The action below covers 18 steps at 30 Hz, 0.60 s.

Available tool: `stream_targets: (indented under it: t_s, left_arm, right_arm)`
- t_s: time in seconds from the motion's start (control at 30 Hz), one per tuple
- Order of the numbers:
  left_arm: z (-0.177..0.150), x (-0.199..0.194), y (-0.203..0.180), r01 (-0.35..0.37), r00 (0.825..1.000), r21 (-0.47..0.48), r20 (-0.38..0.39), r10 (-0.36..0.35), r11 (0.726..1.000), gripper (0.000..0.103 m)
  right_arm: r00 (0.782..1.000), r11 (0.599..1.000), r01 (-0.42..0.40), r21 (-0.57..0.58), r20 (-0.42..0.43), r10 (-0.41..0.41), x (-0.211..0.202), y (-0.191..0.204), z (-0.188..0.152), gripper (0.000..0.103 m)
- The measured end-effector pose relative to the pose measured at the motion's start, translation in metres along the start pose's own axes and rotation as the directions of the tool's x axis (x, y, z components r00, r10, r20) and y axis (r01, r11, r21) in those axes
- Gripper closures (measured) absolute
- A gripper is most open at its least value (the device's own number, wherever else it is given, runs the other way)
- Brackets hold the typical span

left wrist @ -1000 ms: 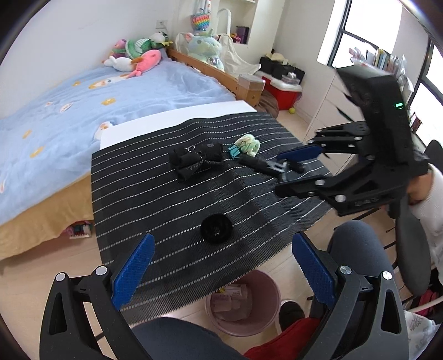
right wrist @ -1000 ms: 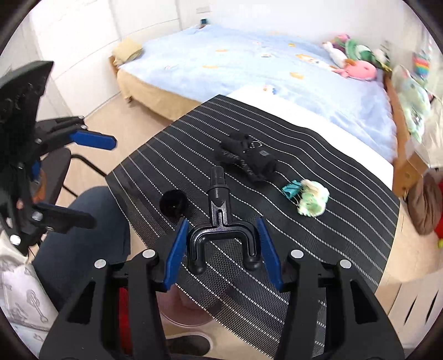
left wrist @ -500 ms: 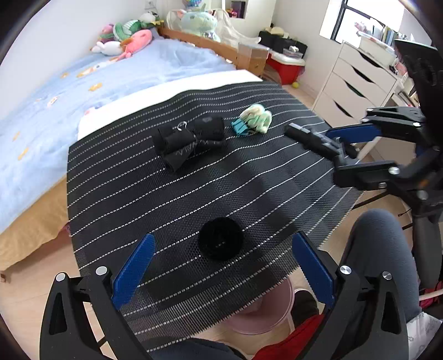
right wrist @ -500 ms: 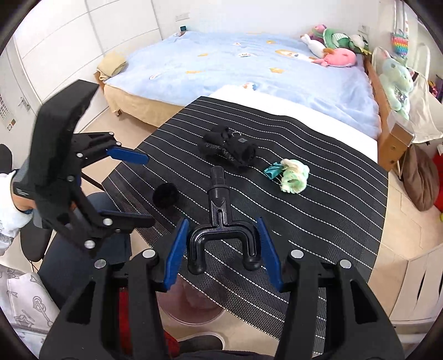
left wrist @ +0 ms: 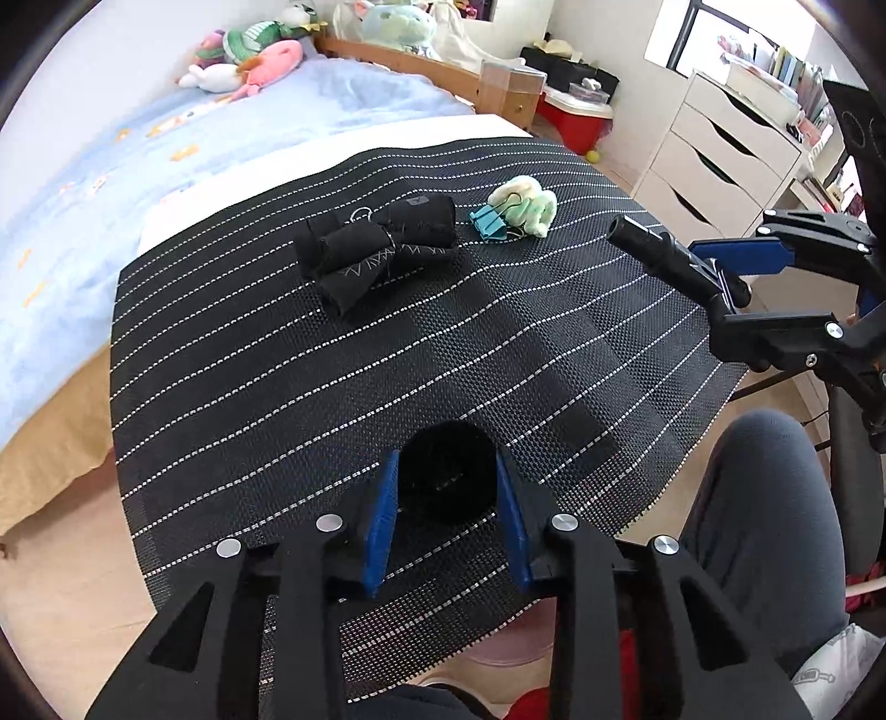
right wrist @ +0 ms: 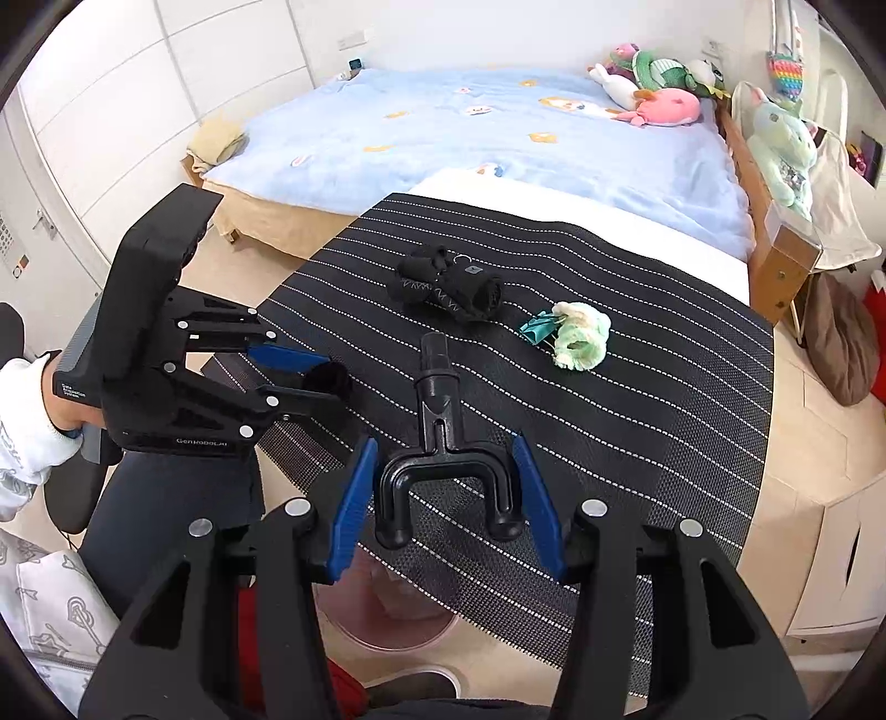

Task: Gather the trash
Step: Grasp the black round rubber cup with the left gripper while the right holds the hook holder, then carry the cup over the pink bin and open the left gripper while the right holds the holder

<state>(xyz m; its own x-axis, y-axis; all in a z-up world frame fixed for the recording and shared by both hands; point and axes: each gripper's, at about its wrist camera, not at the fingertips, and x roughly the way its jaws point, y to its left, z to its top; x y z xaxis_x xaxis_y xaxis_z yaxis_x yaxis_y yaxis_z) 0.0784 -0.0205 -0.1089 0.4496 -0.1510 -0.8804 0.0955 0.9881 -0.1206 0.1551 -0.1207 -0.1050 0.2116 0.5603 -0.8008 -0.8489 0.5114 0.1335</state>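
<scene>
1. The left gripper (left wrist: 447,501) has its jaws closing around the round black object (left wrist: 446,476); the blue pads flank it and appear to touch both of its sides.
2. The round black object lies at 6 o'clock on the striped mat (left wrist: 232,354), near the front edge.
3. The right gripper (right wrist: 449,498) clamps the black forked tool (right wrist: 443,443), whose stem points toward 12 o'clock.
4. The pink bin (right wrist: 387,620) stands on the floor below the mat's front edge.

Bright, even daylight from the window (left wrist: 736,27) at upper right of the left wrist view; soft, faint shadows on the striped mat (left wrist: 277,343); strong fisheye bending and dark vignette at every edge; mostly sharp, no glare.
</scene>
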Motion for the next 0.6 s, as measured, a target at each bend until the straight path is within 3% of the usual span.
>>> stream_targets:
  t_s: [0.6]
  left_arm:
    - [-0.02,-0.058,-0.022,0.038,0.994,0.035,0.102,-0.041,0.999,0.073]
  right_arm:
    - [0.997,1.0,0.014,0.024,0.075,-0.016,-0.034,0.018,-0.017,0.052]
